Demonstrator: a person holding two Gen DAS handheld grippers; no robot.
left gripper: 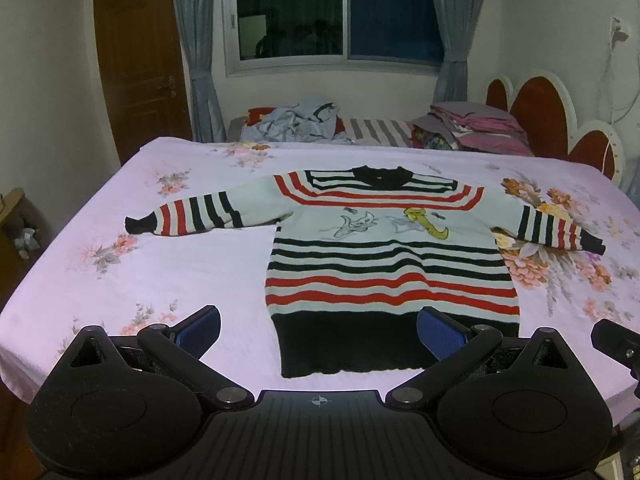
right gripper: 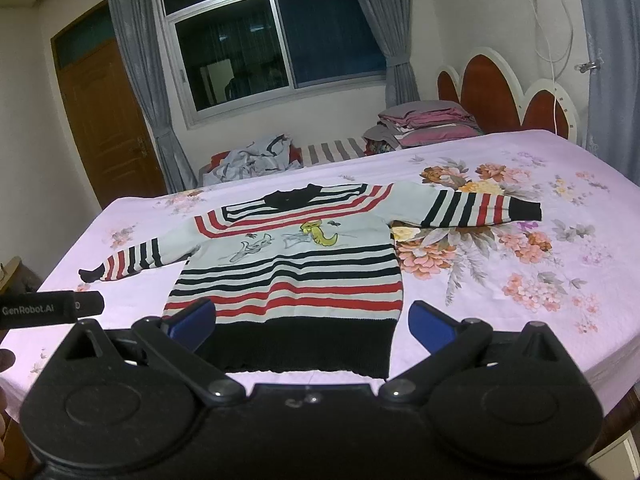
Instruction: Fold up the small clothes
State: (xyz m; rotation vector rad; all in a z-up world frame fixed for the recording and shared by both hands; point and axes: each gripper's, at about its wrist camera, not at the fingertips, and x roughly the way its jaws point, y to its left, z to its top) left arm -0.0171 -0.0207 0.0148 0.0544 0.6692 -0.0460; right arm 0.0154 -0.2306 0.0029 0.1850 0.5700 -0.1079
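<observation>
Lies flat and face up on the pink floral bedsheet [left gripper: 120, 208]: a small striped sweater [left gripper: 384, 256], white with black and red bands, black collar at the far end, broad black hem at the near edge of the bed, both sleeves stretched out to left and right. Shows two cartoon figures across the chest, one grey, one yellow. Ends each sleeve in a black cuff, the right one resting over a cluster of printed flowers. Hovers above the near edge, in front of the hem: the left gripper [left gripper: 318, 332], blue-padded fingers spread wide, holding nothing, right pad in line with the hem's right corner, left pad over bare sheet. Hangs just beside it to the right: the right gripper [right gripper: 312, 322], likewise spread wide and empty, left pad over the hem's left part, right pad over sheet just past the hem's right corner. Cannot tell whether any pad touches cloth. Appears at the left edge of the right wrist view: a black part of the other gripper, lettered "GenRobot.AI". Lies beyond the far side of the bed: a crumpled blue-grey garment [left gripper: 292, 122] and a stack of folded pink and grey bedding [left gripper: 476, 126] near the red scalloped headboard [left gripper: 536, 108]. Stands behind: a dark window [left gripper: 336, 12] with grey curtains, and a brown door [left gripper: 140, 60] at far left.
</observation>
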